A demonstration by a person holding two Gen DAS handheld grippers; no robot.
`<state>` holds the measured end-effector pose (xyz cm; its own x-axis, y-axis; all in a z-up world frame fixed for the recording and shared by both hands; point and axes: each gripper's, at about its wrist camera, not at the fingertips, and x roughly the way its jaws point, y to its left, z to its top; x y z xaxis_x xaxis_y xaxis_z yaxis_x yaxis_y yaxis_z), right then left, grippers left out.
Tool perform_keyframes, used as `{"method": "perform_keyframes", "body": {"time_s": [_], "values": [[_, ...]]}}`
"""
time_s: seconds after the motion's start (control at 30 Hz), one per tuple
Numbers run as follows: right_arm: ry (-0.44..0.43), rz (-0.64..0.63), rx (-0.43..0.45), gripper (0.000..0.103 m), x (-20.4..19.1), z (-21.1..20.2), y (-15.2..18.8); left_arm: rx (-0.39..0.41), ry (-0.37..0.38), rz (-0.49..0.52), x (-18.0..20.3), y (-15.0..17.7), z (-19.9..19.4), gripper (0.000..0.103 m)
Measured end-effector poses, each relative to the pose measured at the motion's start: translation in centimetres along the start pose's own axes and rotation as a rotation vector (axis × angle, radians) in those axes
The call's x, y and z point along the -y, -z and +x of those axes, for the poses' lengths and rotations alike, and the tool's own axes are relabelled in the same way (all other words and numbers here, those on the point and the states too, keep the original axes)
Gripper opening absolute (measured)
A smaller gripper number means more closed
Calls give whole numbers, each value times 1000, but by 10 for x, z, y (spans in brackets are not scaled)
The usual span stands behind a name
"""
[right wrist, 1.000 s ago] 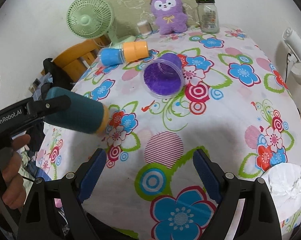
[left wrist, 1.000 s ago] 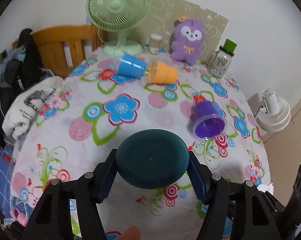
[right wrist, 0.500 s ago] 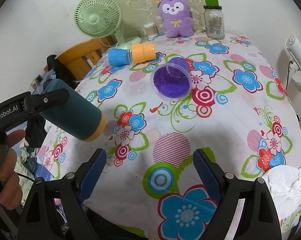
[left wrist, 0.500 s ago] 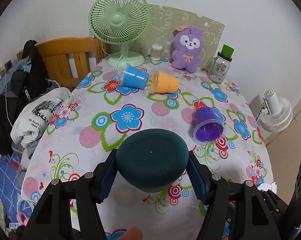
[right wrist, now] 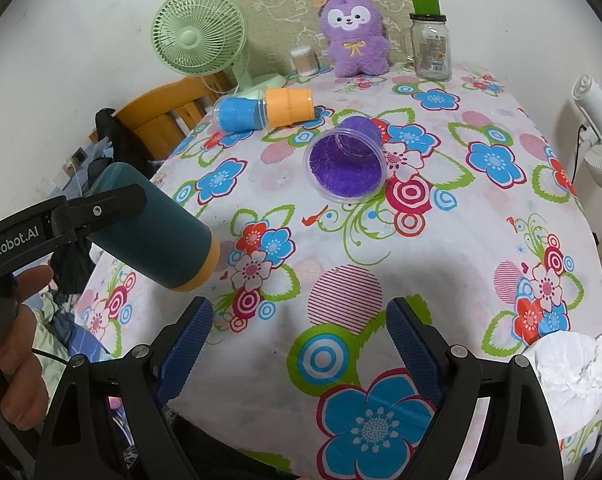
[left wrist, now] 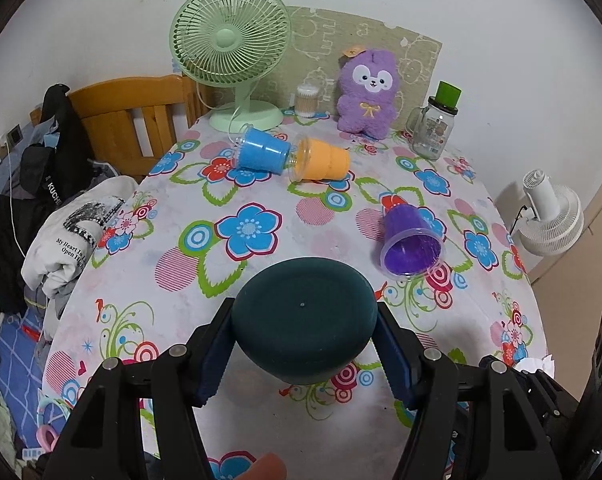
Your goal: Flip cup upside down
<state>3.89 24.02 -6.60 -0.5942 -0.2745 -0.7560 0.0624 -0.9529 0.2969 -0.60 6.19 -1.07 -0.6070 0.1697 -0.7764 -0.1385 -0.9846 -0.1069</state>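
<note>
My left gripper is shut on a dark teal cup, its round base facing the camera. In the right wrist view the same cup is held tilted in the air above the table's left edge, its orange rim pointing down to the right, the left gripper around it. My right gripper is open and empty above the table's near part. A purple cup lies on its side mid-table. A blue cup and an orange cup lie on their sides further back.
The round table has a flowered cloth. At the back stand a green fan, a purple plush toy, a glass jar and a cotton-swab pot. A wooden chair with clothes stands left. Crumpled tissue lies near right.
The left gripper has lifted the teal cup higher above the table and tilted it more, rim downward. The right gripper stays open and has pulled back slightly.
</note>
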Motion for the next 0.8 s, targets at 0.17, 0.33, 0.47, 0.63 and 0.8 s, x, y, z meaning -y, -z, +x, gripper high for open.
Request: {"method": "perform_keyframes", "body": {"time_s": [0.17,0.33,0.47,0.63,0.8], "values": [[0,0,-3,90,0,1,1,3,3,5,1,1,-2,68],[1,-5,-6,90,-2,2,1,5,7,10,3,2,-5,68],[1,-10,-8,90,-3,4,1,4,7,9,3,3,-5,68],[0,-14,-10,90,-5,4,1,4,5,8,3,3,-6,68],[0,-17,-11,90,-6,4,1,1,5,8,2,4,-6,68]]}}
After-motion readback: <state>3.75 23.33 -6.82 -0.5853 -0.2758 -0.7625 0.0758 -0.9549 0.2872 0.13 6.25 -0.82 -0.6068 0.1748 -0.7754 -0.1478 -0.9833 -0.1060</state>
